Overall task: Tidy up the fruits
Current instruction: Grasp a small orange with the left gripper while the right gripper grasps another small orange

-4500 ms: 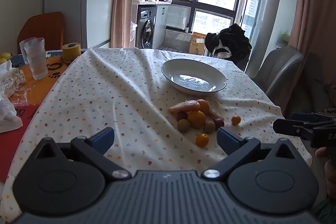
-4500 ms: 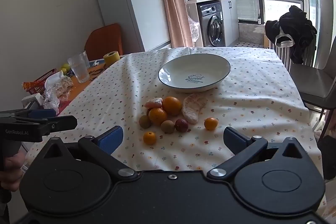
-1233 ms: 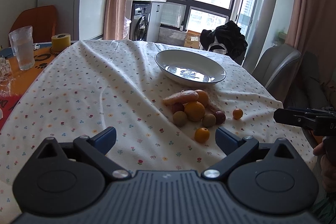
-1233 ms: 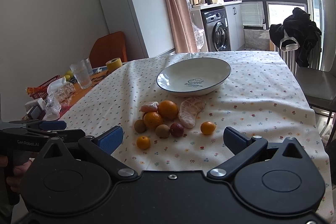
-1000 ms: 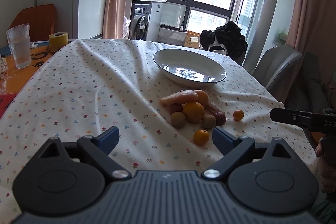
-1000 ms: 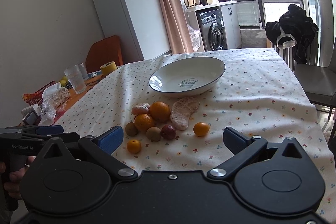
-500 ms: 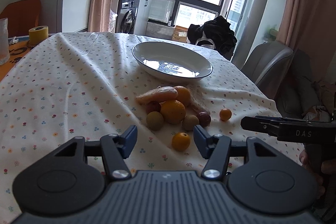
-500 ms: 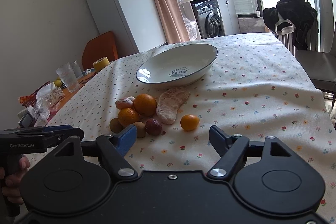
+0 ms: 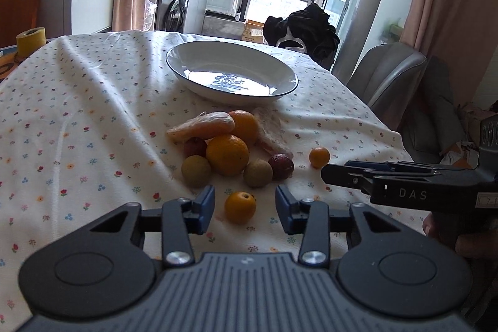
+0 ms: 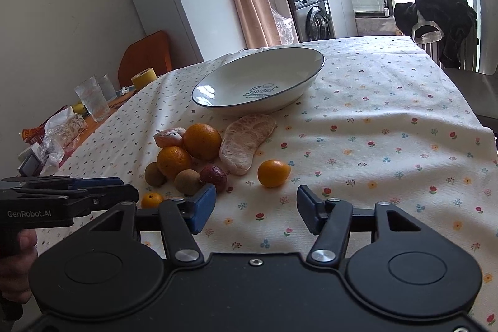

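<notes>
Two grippers fill the bottom of their own views, both parted and holding nothing. In the left wrist view the left gripper (image 9: pixel 245 209) sits low at centre, its blue pads either side of a small orange fruit (image 9: pixel 240 207) that lies on the floral tablecloth (image 9: pixel 77 126) of the table; whether the pads touch it I cannot tell. At the right edge of that frame the right gripper (image 9: pixel 330 175) reaches in sideways, its tip near a second small orange fruit (image 9: pixel 319 157) but apart from it. In the right wrist view this gripper's own pads stand wide apart at bottom centre, with the second small orange fruit just beyond them, above the gap.

Farther up, at mid frame, lies the heap of fruit: two brown round fruits (image 9: pixel 196 171), a dark red one (image 9: pixel 281 166), two larger oranges (image 9: pixel 227 154), a peeled citrus piece (image 9: pixel 202 129) on top and a pale pomelo segment (image 10: pixel 244 142) leaning toward the plate. The fruits in the heap touch one another; the two small orange ones lie apart from it.

Beyond the heap, in the upper middle, stands a white plate (image 9: pixel 186 64) with a dark rim and the word "Sweet" inside, holding no fruit. At the far left are drinking glasses (image 10: pixel 93 101) and a yellow tape roll (image 9: pixel 30 41).
</notes>
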Motion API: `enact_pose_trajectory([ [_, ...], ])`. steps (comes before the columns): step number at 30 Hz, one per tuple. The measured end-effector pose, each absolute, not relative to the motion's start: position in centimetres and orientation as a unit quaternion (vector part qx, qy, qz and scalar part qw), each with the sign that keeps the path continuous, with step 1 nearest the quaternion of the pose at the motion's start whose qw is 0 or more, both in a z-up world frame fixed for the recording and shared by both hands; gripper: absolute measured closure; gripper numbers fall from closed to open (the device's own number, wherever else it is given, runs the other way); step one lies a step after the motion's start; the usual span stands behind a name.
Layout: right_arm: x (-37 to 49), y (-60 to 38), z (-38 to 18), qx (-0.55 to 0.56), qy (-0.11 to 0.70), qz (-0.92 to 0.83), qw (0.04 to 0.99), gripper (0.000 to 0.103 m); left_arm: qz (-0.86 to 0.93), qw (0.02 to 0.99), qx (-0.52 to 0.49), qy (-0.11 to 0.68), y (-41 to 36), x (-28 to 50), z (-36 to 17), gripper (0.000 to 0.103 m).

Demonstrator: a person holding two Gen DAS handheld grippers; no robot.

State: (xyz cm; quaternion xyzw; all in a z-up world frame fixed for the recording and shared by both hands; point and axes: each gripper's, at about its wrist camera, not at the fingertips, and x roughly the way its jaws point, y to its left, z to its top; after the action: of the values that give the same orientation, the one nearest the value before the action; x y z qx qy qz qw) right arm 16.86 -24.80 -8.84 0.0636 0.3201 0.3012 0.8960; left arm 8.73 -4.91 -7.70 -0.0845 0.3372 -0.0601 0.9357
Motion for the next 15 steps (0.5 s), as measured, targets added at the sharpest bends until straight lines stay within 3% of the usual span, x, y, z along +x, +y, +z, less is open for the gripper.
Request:
enact_pose_trajectory([
  [2, 17.1, -24.6, -8.9, 0.058, 0.321, 0.299, 0.897, 0.050, -0.057, 0.932, -0.080, 0.350, -5.1, 9.2, -8.2, 0.066],
  [5, 17.5, -24.5, -9.1, 0.054, 0.324, 0.298, 0.896, 0.052, -0.049, 0.925, -0.087, 0.366, -5.0, 9.7, -9.0, 0.081],
  [15, 18.4, -23.8, -9.3, 0.036, 0.328, 0.295, 0.897, 0.051, -0.033, 0.934, -0.103, 0.339, -3.3, 8.7, -8.1, 0.081],
])
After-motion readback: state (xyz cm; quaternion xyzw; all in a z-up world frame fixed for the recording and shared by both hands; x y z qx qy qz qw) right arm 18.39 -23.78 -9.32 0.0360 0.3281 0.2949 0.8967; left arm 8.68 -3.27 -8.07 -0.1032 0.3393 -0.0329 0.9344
